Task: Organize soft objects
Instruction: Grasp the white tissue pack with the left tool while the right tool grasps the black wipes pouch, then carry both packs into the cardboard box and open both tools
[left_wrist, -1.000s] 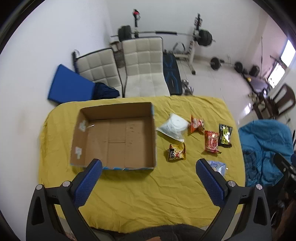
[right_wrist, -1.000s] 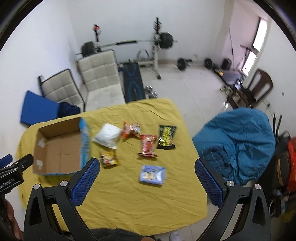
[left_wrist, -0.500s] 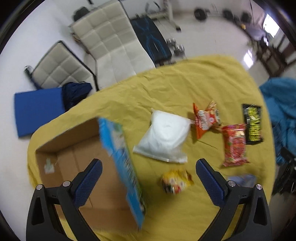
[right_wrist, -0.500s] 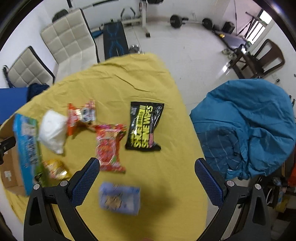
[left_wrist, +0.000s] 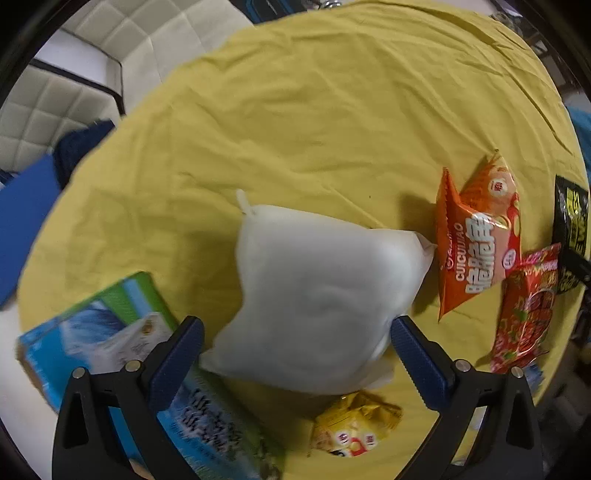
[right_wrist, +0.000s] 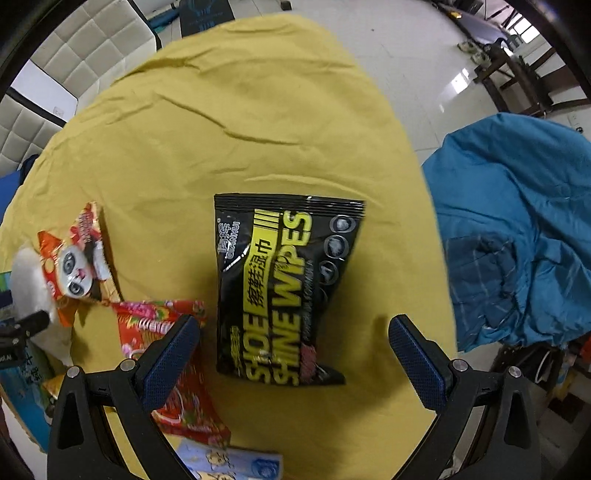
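Left wrist view: the left gripper (left_wrist: 295, 345) hangs with jaws wide astride the white soft bag (left_wrist: 317, 295), which lies mid-table on the yellow cloth (left_wrist: 295, 110), just beside the box (left_wrist: 122, 354) corner. It should close across the bag's near end, probably lightly, as the stuffing yields. Half a second ago the bag sat farther ahead.

Right wrist view: the right gripper (right_wrist: 293, 349) also stands wide, over the black wipes pack (right_wrist: 284, 288) near the table's right edge; earlier it hovered higher.

Both grippers have dropped closer — left (left_wrist: 295, 347) over white pouch (left_wrist: 317, 295), right (right_wrist: 293, 345) over wipes pack (right_wrist: 284, 288)
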